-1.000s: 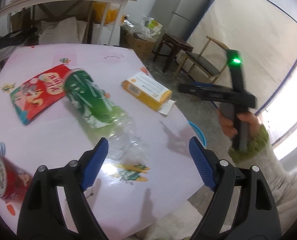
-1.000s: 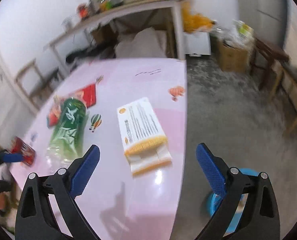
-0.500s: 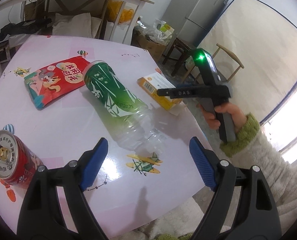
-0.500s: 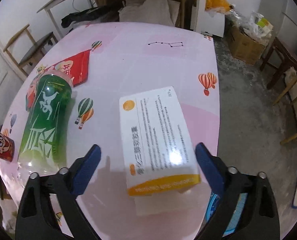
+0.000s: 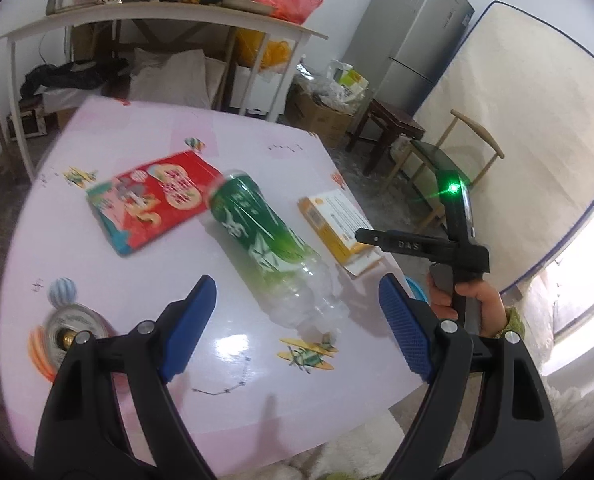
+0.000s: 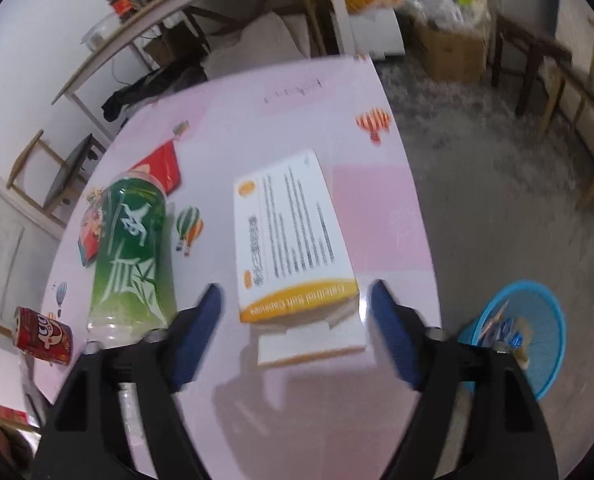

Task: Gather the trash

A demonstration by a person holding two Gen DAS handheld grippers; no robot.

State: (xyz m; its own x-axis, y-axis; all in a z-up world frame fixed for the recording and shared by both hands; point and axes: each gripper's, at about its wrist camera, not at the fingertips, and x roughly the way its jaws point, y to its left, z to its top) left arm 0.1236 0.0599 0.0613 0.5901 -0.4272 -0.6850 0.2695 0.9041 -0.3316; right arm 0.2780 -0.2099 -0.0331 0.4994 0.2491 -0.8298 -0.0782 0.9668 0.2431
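Observation:
A crushed green-labelled plastic bottle (image 5: 257, 232) (image 6: 131, 248) lies on its side on the pink table (image 5: 137, 128). My left gripper (image 5: 297, 286) hangs open above the bottle's clear end, touching nothing. An orange-and-white box (image 6: 293, 232) (image 5: 333, 220) lies flat near the table's right edge. My right gripper (image 6: 295, 290) straddles its near end; its jaws are opening and the pads stand clear of the box sides. A red snack bag (image 5: 153, 200) lies behind the bottle. A red can (image 5: 71, 328) (image 6: 43, 334) rests at the near left, partly behind my left finger.
A blue bin (image 6: 537, 320) with scraps in it stands on the floor below the table's right edge. A hand (image 5: 469, 300) in a green cuff holds the right tool. Chairs, a cardboard box and a cluttered shelf stand beyond the table.
My right gripper came down and forward until the box's near end lies between its fingers. My left gripper rose and drew back, so more of the table and the can's top now show.

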